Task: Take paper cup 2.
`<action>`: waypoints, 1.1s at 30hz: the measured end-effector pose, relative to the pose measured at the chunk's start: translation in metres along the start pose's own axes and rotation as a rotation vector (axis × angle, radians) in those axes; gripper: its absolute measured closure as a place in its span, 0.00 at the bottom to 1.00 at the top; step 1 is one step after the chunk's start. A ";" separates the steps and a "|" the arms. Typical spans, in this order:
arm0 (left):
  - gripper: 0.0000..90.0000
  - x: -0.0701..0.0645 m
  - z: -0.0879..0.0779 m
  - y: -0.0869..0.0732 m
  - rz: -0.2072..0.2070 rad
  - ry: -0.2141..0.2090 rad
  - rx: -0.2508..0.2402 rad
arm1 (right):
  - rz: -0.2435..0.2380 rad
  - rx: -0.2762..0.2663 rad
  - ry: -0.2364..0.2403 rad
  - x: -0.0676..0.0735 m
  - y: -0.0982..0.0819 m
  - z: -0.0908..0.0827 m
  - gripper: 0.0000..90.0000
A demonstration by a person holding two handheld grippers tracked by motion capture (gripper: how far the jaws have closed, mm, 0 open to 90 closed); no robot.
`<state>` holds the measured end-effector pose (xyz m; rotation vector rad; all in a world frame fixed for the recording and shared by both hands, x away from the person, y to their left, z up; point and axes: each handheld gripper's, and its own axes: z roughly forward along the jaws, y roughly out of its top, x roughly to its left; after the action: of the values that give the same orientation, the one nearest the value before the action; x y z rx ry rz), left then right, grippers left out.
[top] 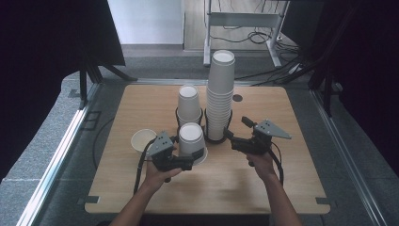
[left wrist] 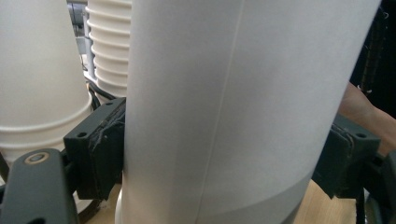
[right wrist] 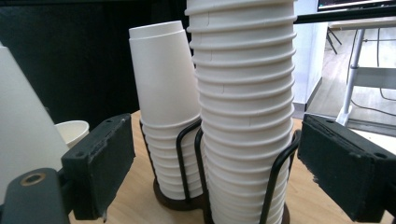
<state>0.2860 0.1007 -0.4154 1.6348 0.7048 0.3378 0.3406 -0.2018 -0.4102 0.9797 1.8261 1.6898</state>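
Inverted paper cup (top: pixel 192 137), base uppermost and mouth downward, its long axis near vertical, held low over the front middle of the wooden surface (top: pixel 221 183). The left claw (top: pixel 190 162) is closed on the cup's lower wall, its pads (left wrist: pixel 100 149) pressed against both sides in the left gripper view. Just behind the cup stands a short stack of inverted cups (top: pixel 189 104) in a wire holder (right wrist: pixel 184 158), and beside that a tall stack (top: pixel 220 92) in its own holder. An upright cup (top: pixel 142 140), mouth up, sits on the surface to the left of the left claw. The right claw (top: pixel 229 136) stands wide open at the foot of the tall stack, the stack lying between its jaws in the right gripper view with the pads clear of it; it grips nothing. To do the step well, judged from this view: keep the held cup's axis plumb, squeeze lightly so the wall does not buckle, and steady the tall stack low down.
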 end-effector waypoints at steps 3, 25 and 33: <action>0.17 0.000 0.000 -0.004 -0.002 0.004 0.008 | -0.001 0.005 0.001 0.002 -0.007 -0.003 0.13; 0.17 -0.013 0.001 -0.032 0.043 0.021 0.056 | -0.013 0.036 0.032 0.018 -0.042 -0.021 0.15; 0.17 -0.018 -0.001 -0.044 0.046 0.027 0.088 | -0.013 0.067 0.032 0.017 -0.056 -0.026 0.15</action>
<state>0.2603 0.0922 -0.4545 1.7350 0.7120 0.3670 0.2999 -0.2050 -0.4590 0.9712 1.9168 1.6555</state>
